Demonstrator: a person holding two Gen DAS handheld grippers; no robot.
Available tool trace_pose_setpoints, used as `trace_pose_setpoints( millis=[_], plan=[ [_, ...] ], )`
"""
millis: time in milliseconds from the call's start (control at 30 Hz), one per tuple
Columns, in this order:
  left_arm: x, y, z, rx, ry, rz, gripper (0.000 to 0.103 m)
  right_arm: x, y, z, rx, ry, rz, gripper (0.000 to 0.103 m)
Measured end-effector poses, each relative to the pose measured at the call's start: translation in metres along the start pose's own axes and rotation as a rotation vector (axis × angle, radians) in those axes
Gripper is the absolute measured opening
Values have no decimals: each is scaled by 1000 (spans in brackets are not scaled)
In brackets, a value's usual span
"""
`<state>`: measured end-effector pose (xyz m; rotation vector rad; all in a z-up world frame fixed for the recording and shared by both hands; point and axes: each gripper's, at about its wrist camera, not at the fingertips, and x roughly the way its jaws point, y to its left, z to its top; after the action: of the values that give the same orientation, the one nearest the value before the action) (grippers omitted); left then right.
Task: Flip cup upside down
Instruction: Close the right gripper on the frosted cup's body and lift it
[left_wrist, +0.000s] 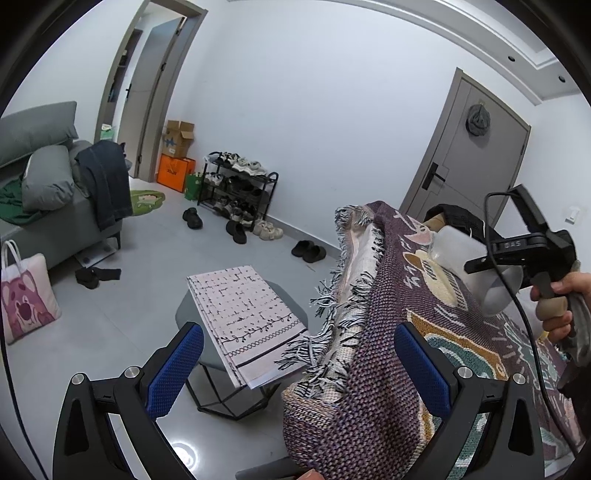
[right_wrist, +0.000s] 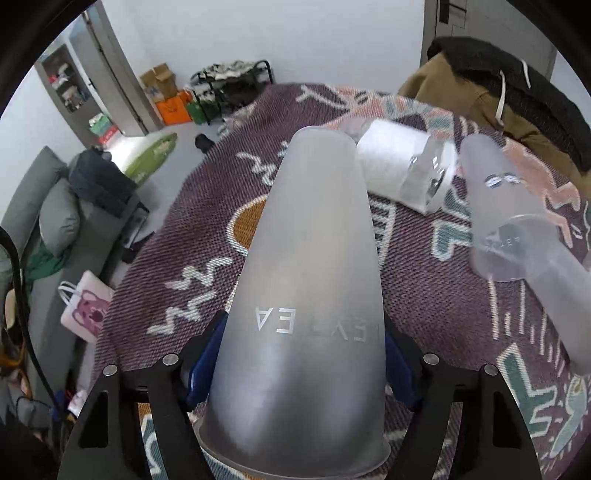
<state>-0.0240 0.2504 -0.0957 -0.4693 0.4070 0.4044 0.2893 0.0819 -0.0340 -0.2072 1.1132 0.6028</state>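
Observation:
In the right wrist view, my right gripper (right_wrist: 295, 354) is shut on a frosted plastic cup (right_wrist: 306, 258) with white lettering. The cup's base points away from me and its rim is near the camera, held above the patterned purple blanket (right_wrist: 207, 221). In the left wrist view the same cup (left_wrist: 476, 269) shows in the right gripper (left_wrist: 495, 258) at the right. My left gripper (left_wrist: 299, 365) is open and empty, off the blanket's (left_wrist: 369, 369) left edge.
Two more frosted cups lie on their sides on the blanket, one at centre (right_wrist: 402, 166) and one at right (right_wrist: 524, 229). A brown and black jacket (right_wrist: 498, 96) lies behind them. A stool with a folded cloth (left_wrist: 247, 321) stands left of the blanket; a shoe rack (left_wrist: 240, 188) is by the wall.

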Motion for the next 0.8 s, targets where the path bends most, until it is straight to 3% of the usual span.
trace_pose_setpoints(
  millis=[467,800],
  plan=[
    [-13,-39,2,67,-18,-68,103,-89,-29,-67,59,-123,70,76],
    [-24,-82,-4,131,10,-151,103,-113,-73,-134,159,-141,73,77]
  ],
)
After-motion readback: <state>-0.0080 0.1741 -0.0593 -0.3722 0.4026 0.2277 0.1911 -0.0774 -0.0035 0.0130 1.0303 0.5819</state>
